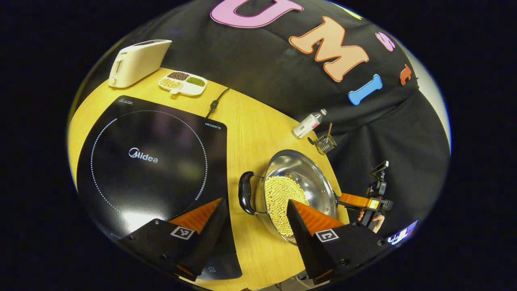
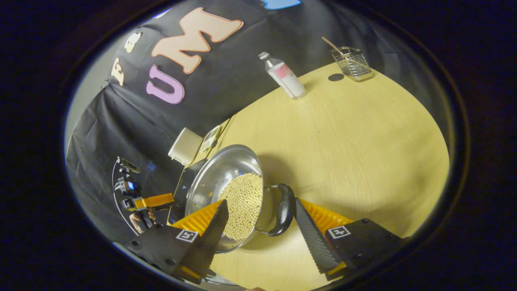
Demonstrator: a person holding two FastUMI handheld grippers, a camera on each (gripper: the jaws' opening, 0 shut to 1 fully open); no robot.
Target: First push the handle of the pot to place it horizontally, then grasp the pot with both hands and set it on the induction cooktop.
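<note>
A steel pot [image 1: 311,178] holding yellow beans [image 1: 280,198] stands on the wooden table [image 1: 250,133], just right of the black induction cooktop [image 1: 149,157]. My left gripper [image 1: 255,201] is open, and the pot's black loop handle [image 1: 244,193] lies between its fingers without being pressed. In the right gripper view the pot [image 2: 220,173] shows its opposite black handle [image 2: 284,210], which sits between the open fingers of my right gripper [image 2: 261,200]. The right gripper [image 1: 357,201] also shows at the pot's far side, held by a hand [image 1: 377,220]. The left gripper [image 2: 153,201] appears beyond the pot.
A white toaster [image 1: 137,60] and a divided dish of grains [image 1: 182,82] stand behind the cooktop, with a power cable [image 1: 216,101] beside them. A bottle [image 1: 309,123] and a wire basket [image 1: 325,143] sit behind the pot. Bare table [image 2: 355,133] spreads on the pot's right-gripper side.
</note>
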